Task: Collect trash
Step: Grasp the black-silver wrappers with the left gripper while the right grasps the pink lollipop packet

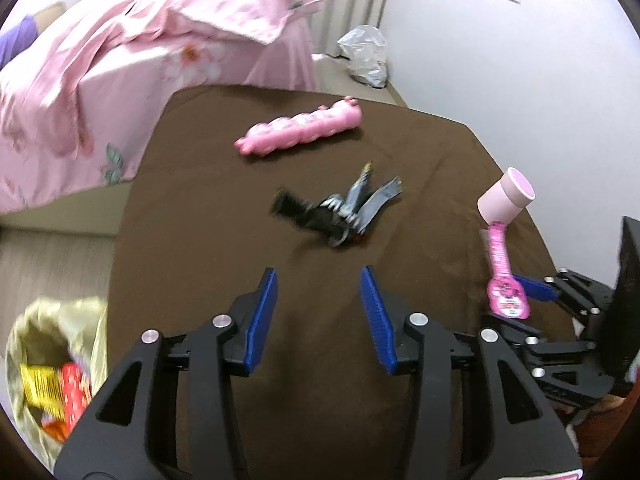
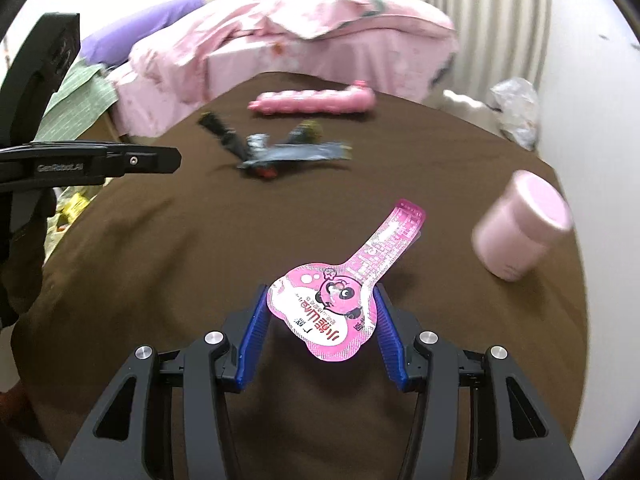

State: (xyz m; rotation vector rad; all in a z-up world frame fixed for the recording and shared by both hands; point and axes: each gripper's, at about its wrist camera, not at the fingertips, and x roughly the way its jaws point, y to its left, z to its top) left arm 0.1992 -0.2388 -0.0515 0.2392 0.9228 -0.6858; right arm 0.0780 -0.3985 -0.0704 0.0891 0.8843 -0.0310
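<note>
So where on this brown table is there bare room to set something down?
Bare brown cloth runs down the edge nearest the bed, beside the dark wrappers, and on towards the left gripper. It is crowded on the far side by the wall: pink cup, guitar-shaped packet between the right gripper's jaws, and the pink pig-shaped pack across the back.

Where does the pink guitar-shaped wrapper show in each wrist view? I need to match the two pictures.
Left wrist: pink guitar-shaped wrapper at the right edge, at the right gripper.
Right wrist: wrapper low centre, between the right gripper fingers.
Shared landmark: pale pink cup lying beside it.
</note>
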